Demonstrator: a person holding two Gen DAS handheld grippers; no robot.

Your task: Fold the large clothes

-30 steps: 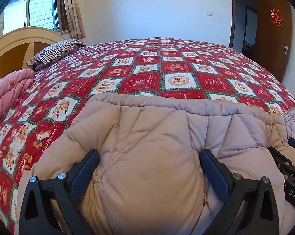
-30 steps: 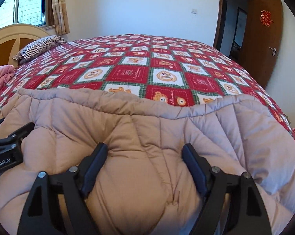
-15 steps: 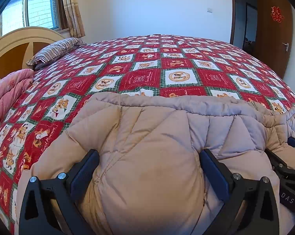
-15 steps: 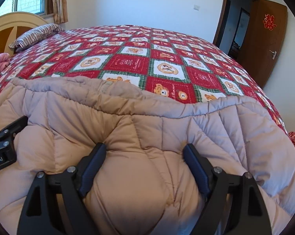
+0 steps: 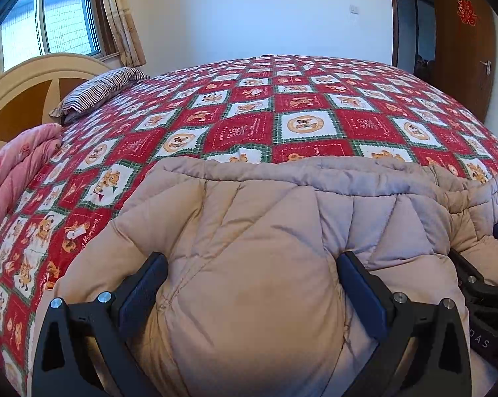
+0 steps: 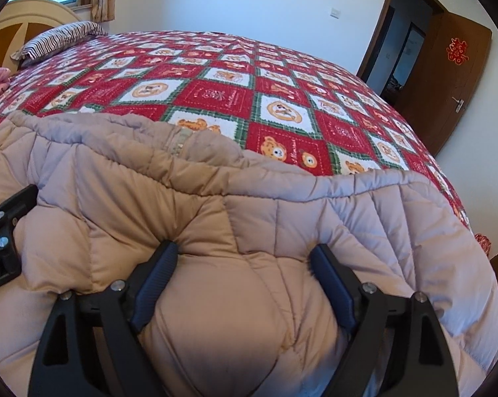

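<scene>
On the bed (image 5: 308, 112), near its front edge, your beige padded coat (image 5: 249, 238) lies bunched. Your left claw (image 5: 249, 281) and right claw (image 6: 244, 271) each stand wide with a thick puff of it between the pads, seemingly pinching. You look mid-fold; next, carry both folds evenly. Pillow (image 5: 100, 89) and pink quilt (image 5: 20, 165) lie well apart.

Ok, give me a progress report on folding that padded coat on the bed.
Done: the beige padded coat lies bunched across the near edge of the patterned bedspread, a doubled edge along its far side. In hand: the left gripper and right gripper each bracket a thick bulge of the coat, jaws wide. Left: it is still puffy and uneven, so further folds and flattening seem needed.
</scene>
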